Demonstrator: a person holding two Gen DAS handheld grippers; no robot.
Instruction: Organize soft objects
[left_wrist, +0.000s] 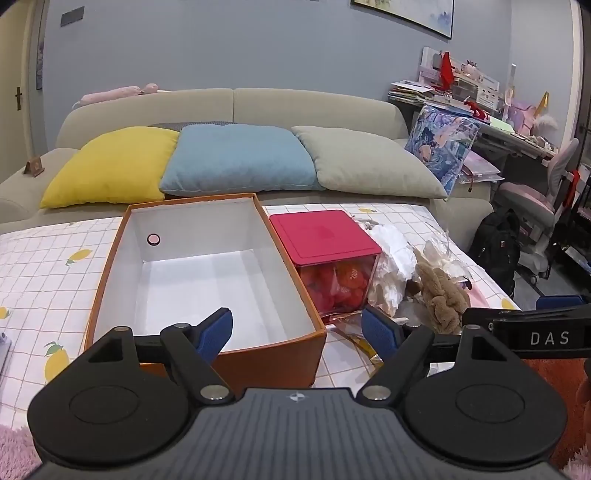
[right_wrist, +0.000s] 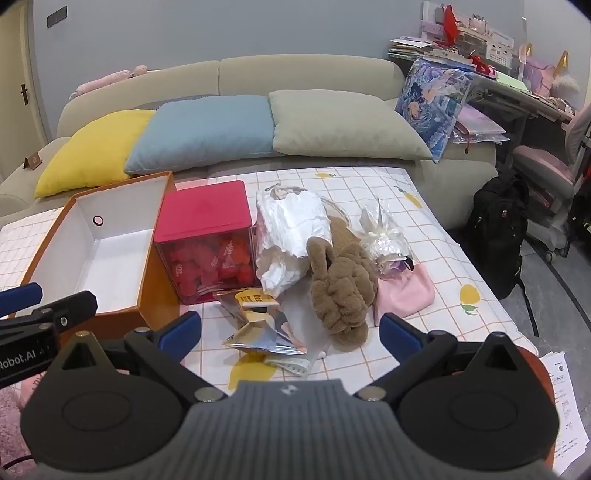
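Brown plush toy (right_wrist: 341, 295) beyond (untouched) jaws

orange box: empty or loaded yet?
Empty. The orange box has no lid, and only its bare white floor and walls show in both wrist views. The brown plush lies outside it.

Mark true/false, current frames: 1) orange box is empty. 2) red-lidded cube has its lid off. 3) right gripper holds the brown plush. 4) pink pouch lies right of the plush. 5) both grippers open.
1) True: the orange box shows only its bare white inside.
2) False: the red-lidded cube is closed, lid on.
3) False: the right gripper is open and empty; the brown plush lies on the table.
4) True: the pink pouch lies right of it in the right wrist view.
5) True: the left gripper is open too.
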